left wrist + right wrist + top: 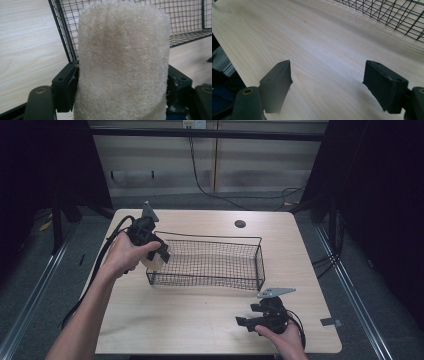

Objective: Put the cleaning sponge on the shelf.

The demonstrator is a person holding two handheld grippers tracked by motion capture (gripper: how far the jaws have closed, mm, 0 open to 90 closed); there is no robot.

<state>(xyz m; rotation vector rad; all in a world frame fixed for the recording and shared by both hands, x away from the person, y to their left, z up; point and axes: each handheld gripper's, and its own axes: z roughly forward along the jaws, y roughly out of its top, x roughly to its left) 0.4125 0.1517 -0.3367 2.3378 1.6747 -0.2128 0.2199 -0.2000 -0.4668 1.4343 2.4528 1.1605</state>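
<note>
A cream-coloured fibrous loofah sponge (pixel 122 62) stands between the jaws of my left gripper (pixel 156 256), which is shut on it. In the high view the loofah sponge (pixel 152 264) hangs at the left end of the black wire basket (pixel 215 240), right at its rim. The basket's mesh wall (pixel 62 30) rises just behind the sponge in the left gripper view. My right gripper (pixel 245 322) rests low over the table near the front right edge. Its jaws stand wide apart with bare wood between them, and its fingers (pixel 277 85) hold nothing.
The light wooden table (pixel 200 320) has a round cable hole (pixel 240 224) at the back. A corner of the basket (pixel 392 15) lies ahead of the right gripper. Dark floor and metal rails surround the table.
</note>
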